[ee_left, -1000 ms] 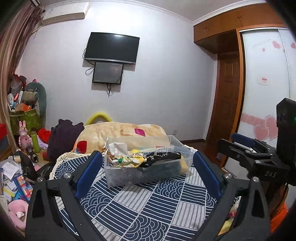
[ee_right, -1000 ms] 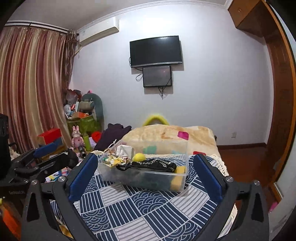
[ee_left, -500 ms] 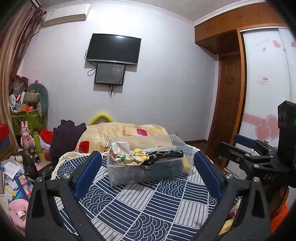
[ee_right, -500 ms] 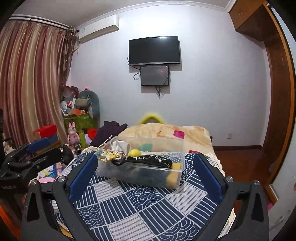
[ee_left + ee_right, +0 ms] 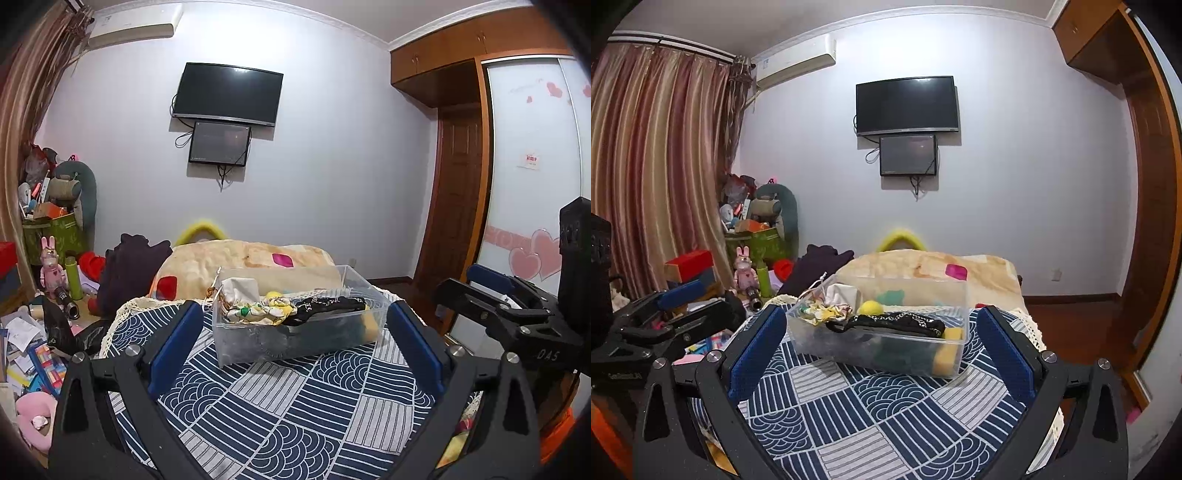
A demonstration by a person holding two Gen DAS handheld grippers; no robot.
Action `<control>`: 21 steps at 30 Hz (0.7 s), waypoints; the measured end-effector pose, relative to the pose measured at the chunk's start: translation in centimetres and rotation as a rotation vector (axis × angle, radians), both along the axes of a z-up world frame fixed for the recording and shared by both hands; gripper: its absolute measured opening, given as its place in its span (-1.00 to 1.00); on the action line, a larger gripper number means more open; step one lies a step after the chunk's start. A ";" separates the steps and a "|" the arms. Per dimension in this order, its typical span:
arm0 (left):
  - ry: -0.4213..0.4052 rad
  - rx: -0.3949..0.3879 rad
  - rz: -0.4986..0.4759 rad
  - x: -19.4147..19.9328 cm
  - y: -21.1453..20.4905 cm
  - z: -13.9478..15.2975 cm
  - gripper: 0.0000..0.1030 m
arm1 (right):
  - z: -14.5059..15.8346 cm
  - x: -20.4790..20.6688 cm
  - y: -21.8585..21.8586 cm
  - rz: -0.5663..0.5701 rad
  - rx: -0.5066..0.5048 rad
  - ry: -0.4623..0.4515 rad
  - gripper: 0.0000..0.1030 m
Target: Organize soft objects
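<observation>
A clear plastic bin stands on a table covered with a blue and white patterned cloth. The bin holds soft things: a white and floral cloth, a black garment, a yellow ball and a yellow sponge. My left gripper is open and empty, in front of the bin. My right gripper is open and empty too, in front of the bin. Each gripper shows in the other's view, the right one and the left one.
Behind the table lies a beige blanket heap and a dark purple garment. Cluttered toys and boxes stand at the left, with papers on the floor. A wardrobe and a door are at the right.
Both grippers have drawn back slightly and tilted up; the bin sits a little lower and farther in both views. Both stay open and empty.
</observation>
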State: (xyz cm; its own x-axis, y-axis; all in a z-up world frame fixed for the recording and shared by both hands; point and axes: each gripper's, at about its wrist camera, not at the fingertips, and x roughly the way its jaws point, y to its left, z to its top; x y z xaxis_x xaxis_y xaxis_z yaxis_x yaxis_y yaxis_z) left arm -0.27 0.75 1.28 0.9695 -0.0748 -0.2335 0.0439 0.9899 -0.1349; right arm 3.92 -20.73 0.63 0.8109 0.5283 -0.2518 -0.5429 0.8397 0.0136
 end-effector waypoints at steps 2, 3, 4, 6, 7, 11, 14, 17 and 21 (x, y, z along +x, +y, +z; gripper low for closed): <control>0.000 0.001 0.000 -0.1 0.0 0.0 0.96 | 0.0 0.0 0.0 0.001 0.002 0.000 1.00; -0.001 0.000 0.000 0.0 0.0 0.0 0.96 | 0.0 0.0 0.0 0.002 0.002 0.000 1.00; -0.003 0.000 0.001 -0.1 0.0 0.0 0.96 | 0.0 0.0 0.0 0.001 0.002 0.000 1.00; -0.006 0.002 0.001 -0.1 -0.1 0.1 0.96 | 0.0 0.0 0.0 0.001 0.002 0.000 1.00; -0.006 0.005 0.002 -0.1 -0.2 0.1 0.96 | 0.0 0.0 0.0 0.001 0.002 0.000 1.00; -0.008 0.008 0.001 -0.1 -0.3 0.1 0.96 | 0.1 -0.2 0.1 -0.003 0.001 -0.005 1.00; -0.007 0.006 -0.004 -0.2 -0.3 0.1 0.96 | 0.1 -0.3 0.2 -0.003 0.003 -0.008 1.00; -0.006 0.000 -0.004 -0.2 -0.2 0.1 0.96 | 0.2 -0.4 0.1 -0.001 0.007 -0.007 1.00; -0.004 -0.002 -0.003 -0.1 0.0 0.1 0.96 | 0.2 -0.4 0.1 -0.002 0.007 -0.007 1.00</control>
State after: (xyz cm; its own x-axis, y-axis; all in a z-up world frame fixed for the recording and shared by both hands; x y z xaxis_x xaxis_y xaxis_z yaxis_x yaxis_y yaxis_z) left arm -0.38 0.72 1.38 0.9702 -0.0779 -0.2297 0.0471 0.9895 -0.1367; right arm 3.53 -20.63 0.80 0.8134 0.5288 -0.2423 -0.5416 0.8405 0.0161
